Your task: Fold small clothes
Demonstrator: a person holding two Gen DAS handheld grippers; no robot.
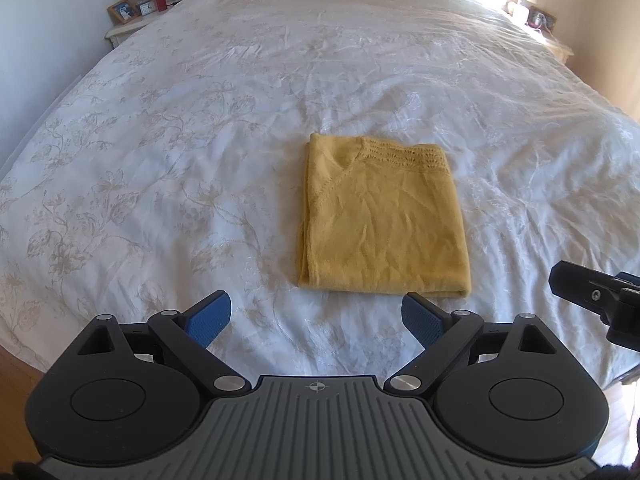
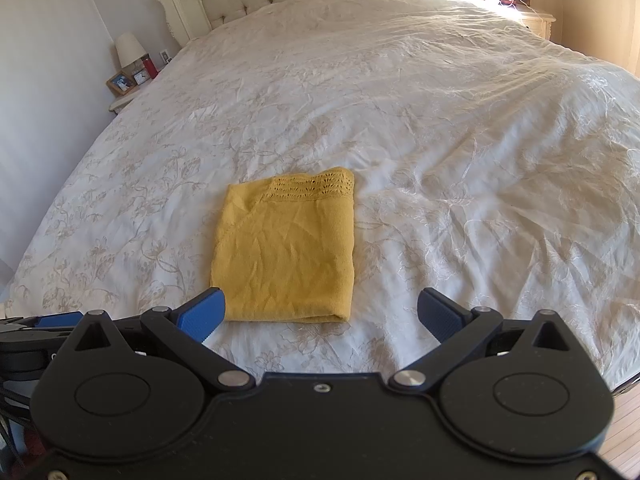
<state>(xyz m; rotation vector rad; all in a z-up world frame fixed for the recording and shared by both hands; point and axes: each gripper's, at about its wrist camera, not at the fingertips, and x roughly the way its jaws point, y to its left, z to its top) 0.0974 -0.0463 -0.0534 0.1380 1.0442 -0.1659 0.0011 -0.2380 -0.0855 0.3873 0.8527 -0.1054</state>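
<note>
Garment: folded yellow knit top (image 1: 382, 220) on bed (image 1: 160, 140), long axis pointing away.
Left claw (image 1: 316, 320): wide, empty; top ahead-right.
Right claw (image 2: 320, 314): wide, empty; top ahead-left.

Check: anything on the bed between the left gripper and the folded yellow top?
Nothing but bare white bedspread. In the left wrist view, the open left gripper sits just short of the yellow top, not touching it; only floral-patterned cover lies between.

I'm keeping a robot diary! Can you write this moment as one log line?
folded mustard-yellow knit top: flat on white floral bedspread | left gripper: open, empty | right gripper: open, empty
</note>
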